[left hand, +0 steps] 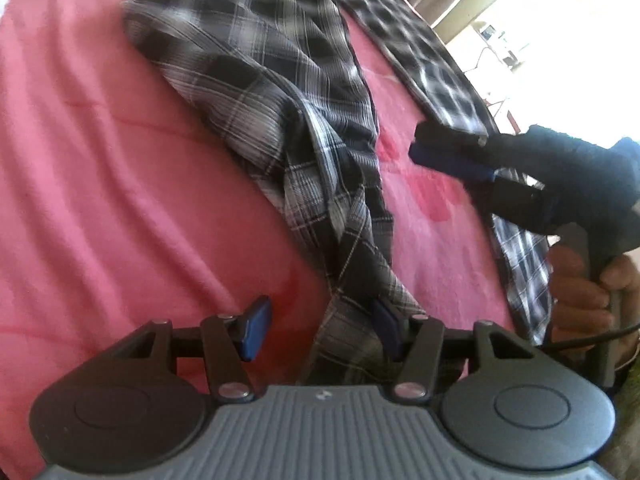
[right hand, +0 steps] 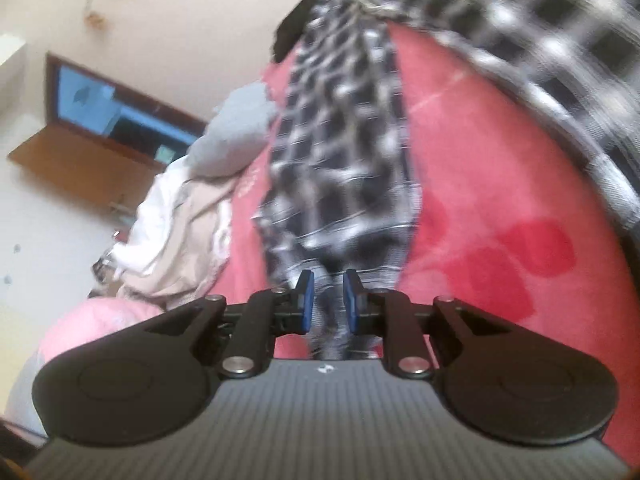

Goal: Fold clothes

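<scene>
Nearest, left gripper (left hand: 320, 330) with jaws well apart, plaid cloth of the trousers (left hand: 280, 92) lying against the right-hand pad, not pinched. To the right, right gripper (left hand: 424, 148) in a hand (left hand: 584, 296), jaws nearly together; in its own view a narrow gap between the pads, a bunched fold of plaid running through it, real clamping impossible to tell through the blur. Beyond, trousers spread across the pink bedspread (left hand: 100, 160). Farthest left, heap of pale laundry (right hand: 184, 208).
</scene>
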`<state>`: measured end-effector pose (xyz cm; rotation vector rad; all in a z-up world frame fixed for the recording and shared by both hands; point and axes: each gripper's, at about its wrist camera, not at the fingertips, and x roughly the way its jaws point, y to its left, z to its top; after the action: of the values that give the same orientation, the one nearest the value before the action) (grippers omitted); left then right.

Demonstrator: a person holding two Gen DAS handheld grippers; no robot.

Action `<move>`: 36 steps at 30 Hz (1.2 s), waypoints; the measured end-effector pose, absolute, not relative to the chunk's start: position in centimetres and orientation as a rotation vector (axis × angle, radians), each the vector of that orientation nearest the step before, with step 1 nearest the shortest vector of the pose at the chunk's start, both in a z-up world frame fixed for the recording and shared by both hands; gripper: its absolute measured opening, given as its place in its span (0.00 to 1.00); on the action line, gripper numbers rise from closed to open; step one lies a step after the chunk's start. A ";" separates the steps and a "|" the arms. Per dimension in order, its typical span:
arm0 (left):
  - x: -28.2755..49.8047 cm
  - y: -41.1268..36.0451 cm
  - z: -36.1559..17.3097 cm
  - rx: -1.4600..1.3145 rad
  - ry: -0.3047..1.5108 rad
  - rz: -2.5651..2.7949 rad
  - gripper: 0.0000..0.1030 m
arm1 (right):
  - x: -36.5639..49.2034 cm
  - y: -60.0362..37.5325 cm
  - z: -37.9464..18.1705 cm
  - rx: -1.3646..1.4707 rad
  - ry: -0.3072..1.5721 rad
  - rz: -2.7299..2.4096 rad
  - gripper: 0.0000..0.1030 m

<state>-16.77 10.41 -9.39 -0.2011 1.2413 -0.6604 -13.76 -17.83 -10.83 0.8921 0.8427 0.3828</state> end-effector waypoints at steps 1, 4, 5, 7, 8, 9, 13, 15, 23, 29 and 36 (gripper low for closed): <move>-16.8 10.3 -9.5 -0.200 1.243 -0.672 0.54 | -13.7 -17.7 -10.6 0.885 0.843 0.393 0.16; -16.8 9.6 -10.0 -0.188 1.275 -0.719 0.48 | -13.7 -17.6 -10.2 0.856 0.853 0.409 0.16; -16.8 9.3 -10.2 -0.184 1.291 -0.736 0.38 | -13.8 -17.9 -10.2 0.850 0.865 0.406 0.16; -17.0 8.9 -10.7 -0.182 1.342 -0.751 0.21 | -13.9 -18.6 -10.1 0.847 0.897 0.394 0.16; -17.2 8.7 -10.8 -0.191 1.364 -0.750 0.14 | -13.9 -19.0 -10.0 0.849 0.916 0.386 0.16; -17.4 8.6 -10.4 -0.191 1.368 -0.739 0.12 | -13.9 -19.3 -9.9 0.851 0.937 0.380 0.16; -18.5 10.1 -7.7 -0.258 1.342 -0.672 0.05 | -12.9 -19.8 -8.5 0.788 0.996 0.429 0.16; -19.2 12.1 -6.1 -0.365 1.317 -0.628 0.05 | -12.4 -19.5 -7.8 0.735 0.986 0.490 0.16; -24.7 20.4 -4.6 -0.734 1.239 -0.325 0.04 | -15.2 -18.1 -5.6 0.699 0.819 0.533 0.18; -26.9 23.0 -6.2 -0.756 1.279 -0.203 0.08 | -19.9 -16.5 -3.7 0.680 0.901 0.347 0.24; -27.5 23.0 -7.5 -0.680 1.285 -0.283 0.42 | -24.4 -15.1 -6.5 0.808 1.015 0.242 0.38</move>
<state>-27.45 22.98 -7.53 -0.6802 1.2853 -0.2833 -24.37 -15.05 -6.45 0.8085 1.0155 0.2422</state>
